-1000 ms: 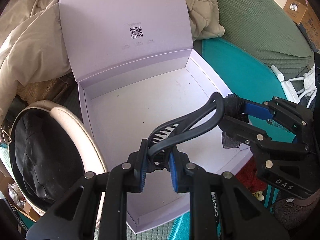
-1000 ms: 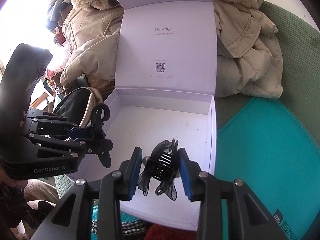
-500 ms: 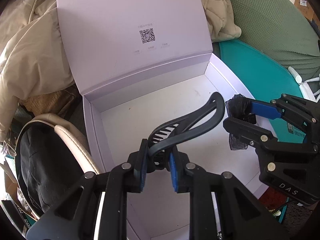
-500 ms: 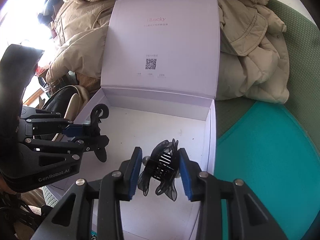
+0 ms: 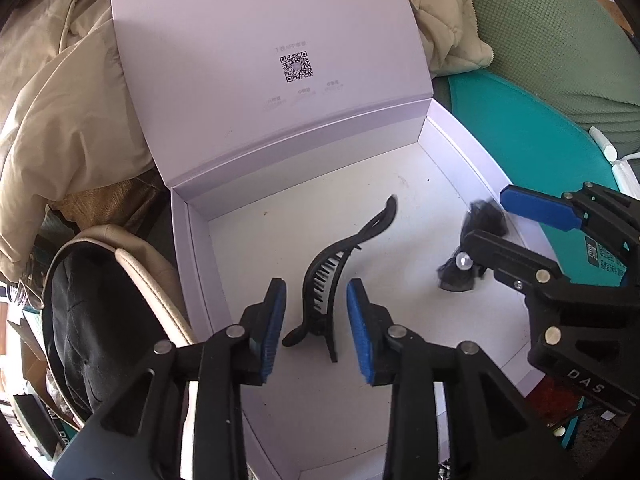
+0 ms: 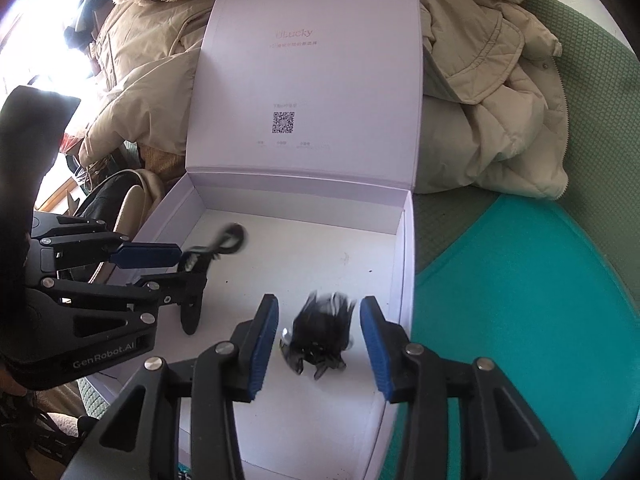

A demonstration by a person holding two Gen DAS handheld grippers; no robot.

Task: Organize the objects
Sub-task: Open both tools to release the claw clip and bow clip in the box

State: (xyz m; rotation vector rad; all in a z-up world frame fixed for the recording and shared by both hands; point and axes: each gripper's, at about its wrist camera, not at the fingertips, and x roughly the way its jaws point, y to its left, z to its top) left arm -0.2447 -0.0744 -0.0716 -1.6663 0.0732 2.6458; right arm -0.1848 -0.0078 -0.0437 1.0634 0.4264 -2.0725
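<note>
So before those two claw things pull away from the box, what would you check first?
1. Left gripper clear of the long black hair clip: ok, jaws just opened, pads apart from it.
2. Right gripper clear of the small black claw clip: ok, jaws just opened.
3. Both clips inside the white box: ok.
4. Clips at rest: cannot tell, both blurred.
5. Lid upright, out of the way: ok.
</note>
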